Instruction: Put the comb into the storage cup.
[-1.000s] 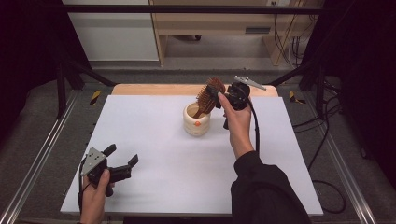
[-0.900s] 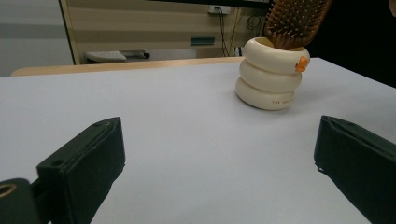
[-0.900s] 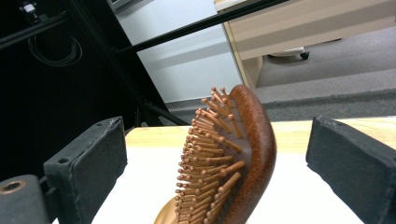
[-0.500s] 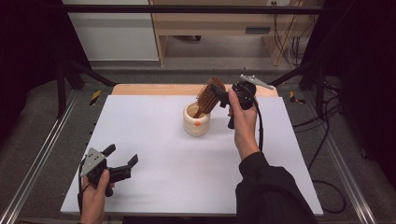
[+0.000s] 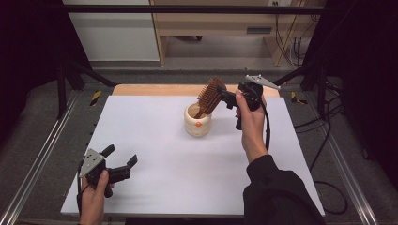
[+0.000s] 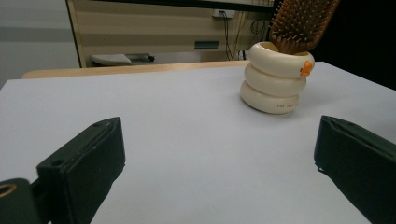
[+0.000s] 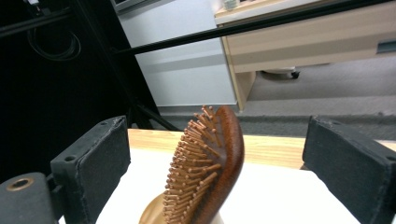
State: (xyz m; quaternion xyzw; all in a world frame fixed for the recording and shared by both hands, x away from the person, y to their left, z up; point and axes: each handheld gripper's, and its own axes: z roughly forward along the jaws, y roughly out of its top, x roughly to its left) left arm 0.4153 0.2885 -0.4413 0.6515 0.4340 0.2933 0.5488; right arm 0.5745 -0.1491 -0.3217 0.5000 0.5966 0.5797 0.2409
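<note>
**Q:** Right gripper: how do the jaws stand?

**A:** My right gripper (image 5: 224, 97) is raised above the table (image 5: 155, 140), its jaws spread wide. The head of the wooden hairbrush (image 7: 210, 168) stands between them, bristles toward one jaw, touching neither pad.

**Q:** Where does the brush rest?

**A:** Handle down in the cream ringed cup (image 5: 197, 120), which sits just below and beside my right jaws. The brush head leans out over the cup's rim toward that gripper.

**Q:** Left gripper?

**A:** My left gripper (image 5: 123, 157) lies low near the table's near edge, jaws spread wide on nothing. From it, the cup (image 6: 275, 77) with its small orange mark (image 6: 306, 68) stands ahead, well apart.
</note>
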